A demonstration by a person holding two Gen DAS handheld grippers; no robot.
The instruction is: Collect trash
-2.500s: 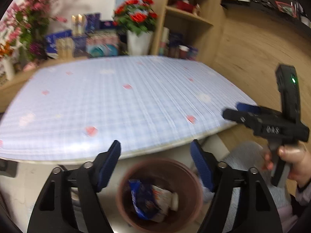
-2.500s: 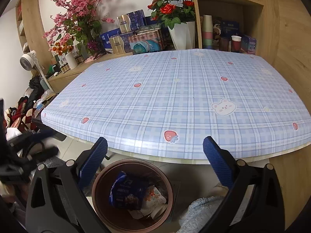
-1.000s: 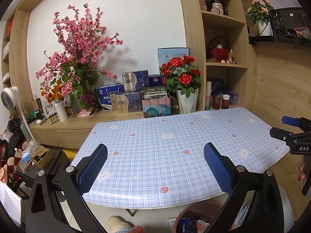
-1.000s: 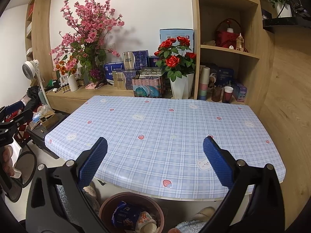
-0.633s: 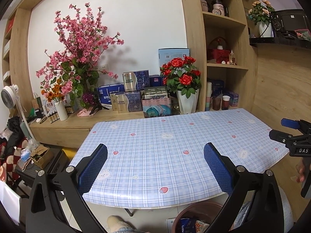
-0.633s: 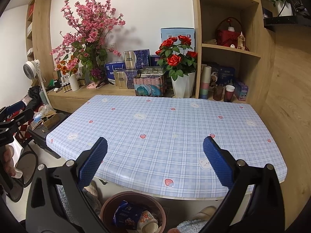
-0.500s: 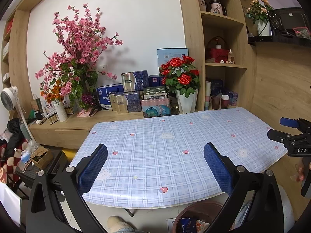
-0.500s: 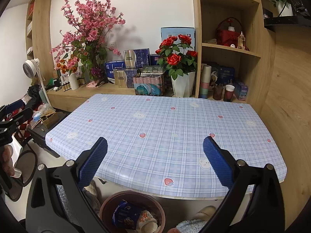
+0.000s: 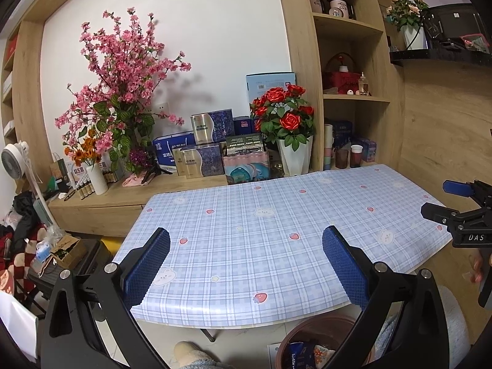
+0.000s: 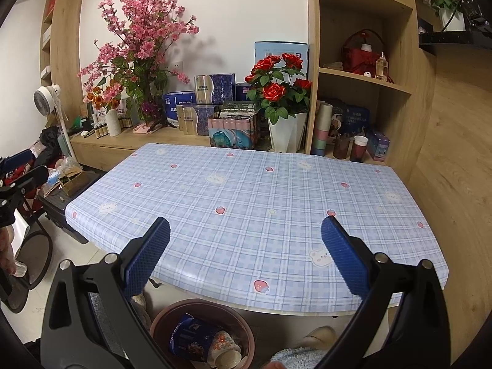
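Both grippers held level before the table (image 10: 246,190), each with fingers spread wide and nothing between them: left gripper (image 9: 246,261), right gripper (image 10: 246,252). Trash already down in the brown bin (image 10: 172,313) on the floor under the table's near edge: a crumpled blue wrapper (image 10: 190,338) and a flowered paper cup (image 10: 226,353) lying on its side, mouth toward the camera. Likely light, thin stuff, easily crushed and a bit slick on the foil (a judgement from its look); if lifted again, best pinched at a fold of the wrapper or across the cup's rim, gently. No loose scrap visible on the checked cloth, so probably nothing left to gather there. Compared with a couple of seconds back: then tilted down over the bin with its contents filling the lower view, now raised and pulled away, shelves (image 10: 363,73) and roses (image 10: 276,83) in sight, bin only at the bottom edge. Fingers as wide apart as before.
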